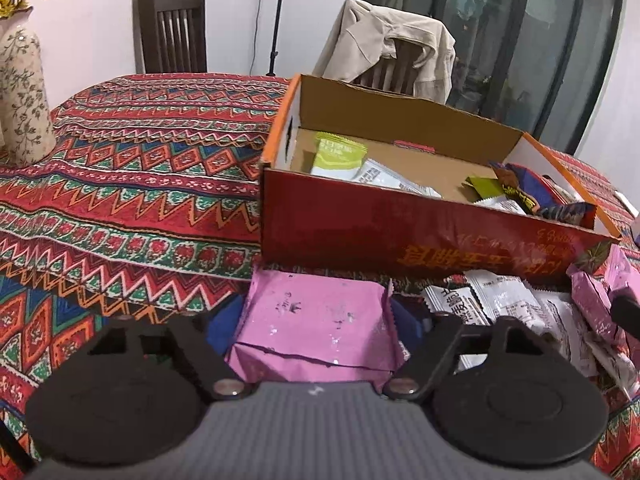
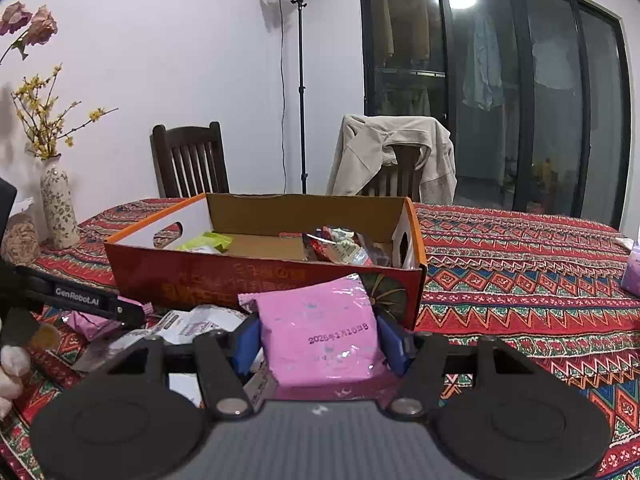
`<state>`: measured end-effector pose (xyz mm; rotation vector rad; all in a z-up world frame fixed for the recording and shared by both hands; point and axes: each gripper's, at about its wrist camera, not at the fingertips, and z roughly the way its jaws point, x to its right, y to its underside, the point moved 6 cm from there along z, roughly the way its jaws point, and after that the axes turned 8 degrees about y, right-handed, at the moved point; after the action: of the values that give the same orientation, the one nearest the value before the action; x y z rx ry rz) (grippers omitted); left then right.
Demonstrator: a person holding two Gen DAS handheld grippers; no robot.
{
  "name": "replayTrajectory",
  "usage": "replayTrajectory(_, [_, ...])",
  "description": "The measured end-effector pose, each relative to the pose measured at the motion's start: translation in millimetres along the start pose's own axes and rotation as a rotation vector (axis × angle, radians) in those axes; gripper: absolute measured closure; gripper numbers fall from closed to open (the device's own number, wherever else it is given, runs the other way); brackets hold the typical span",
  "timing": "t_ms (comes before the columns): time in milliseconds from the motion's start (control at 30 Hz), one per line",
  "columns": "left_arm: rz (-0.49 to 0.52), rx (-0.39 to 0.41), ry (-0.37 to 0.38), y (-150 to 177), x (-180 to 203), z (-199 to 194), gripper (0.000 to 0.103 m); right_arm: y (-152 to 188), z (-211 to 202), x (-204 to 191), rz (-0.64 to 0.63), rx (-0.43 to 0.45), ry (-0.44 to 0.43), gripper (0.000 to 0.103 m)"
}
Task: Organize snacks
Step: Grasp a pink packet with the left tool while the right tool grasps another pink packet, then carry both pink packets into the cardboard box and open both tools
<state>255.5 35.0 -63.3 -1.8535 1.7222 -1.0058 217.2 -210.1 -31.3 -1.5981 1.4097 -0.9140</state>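
Observation:
An open red cardboard box (image 1: 400, 232) (image 2: 200, 276) with an orange rim stands on the patterned tablecloth. Inside lie a green packet (image 1: 336, 154), white packets and dark wrappers (image 1: 528, 196). My left gripper (image 1: 316, 316) sits just in front of the box, low over the cloth. Its blue pads press both sides of a pink snack packet (image 1: 316, 332). My right gripper (image 2: 320, 340) is shut on another pink packet (image 2: 320, 336), held upright before the box's near wall. Loose white packets (image 1: 492, 300) and more pink ones (image 1: 592, 300) lie on the cloth beside them. The left gripper's finger (image 2: 80, 304) shows at the left of the right wrist view.
A flowered vase (image 1: 22, 92) (image 2: 58, 208) stands at the table's far left. Behind the table are a dark wooden chair (image 2: 188, 160), a chair draped with a beige jacket (image 2: 392, 152), a lamp on a stand (image 2: 300, 92) and glass doors. Bare cloth stretches left and right of the box.

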Motion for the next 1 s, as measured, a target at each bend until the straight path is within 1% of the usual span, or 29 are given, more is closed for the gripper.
replayTrajectory(133, [0.008, 0.003, -0.014, -2, 0, -1, 0.031, 0, 0, -1, 0.000, 0.003, 0.000, 0.042])
replayTrajectory(267, [0.025, 0.032, -0.037, -3, 2, -11, 0.031, -1, -1, -1, 0.001, 0.010, -0.009, 0.042])
replayTrajectory(400, [0.054, 0.084, -0.041, -2, 9, -29, 0.031, -3, -4, -2, -0.004, 0.020, -0.018, 0.042])
replayTrajectory(533, [0.093, 0.148, -0.027, -6, 21, -51, 0.031, -10, -13, -4, -0.008, 0.032, -0.027, 0.042])
replayTrajectory(733, [0.137, 0.208, -0.015, -29, 41, -67, 0.030, -35, -32, -9, -0.040, 0.081, -0.037, 0.042])
replayTrajectory(1000, [0.148, 0.267, -0.015, -68, 64, -69, 0.030, -80, -29, -21, -0.066, 0.123, -0.027, 0.042])
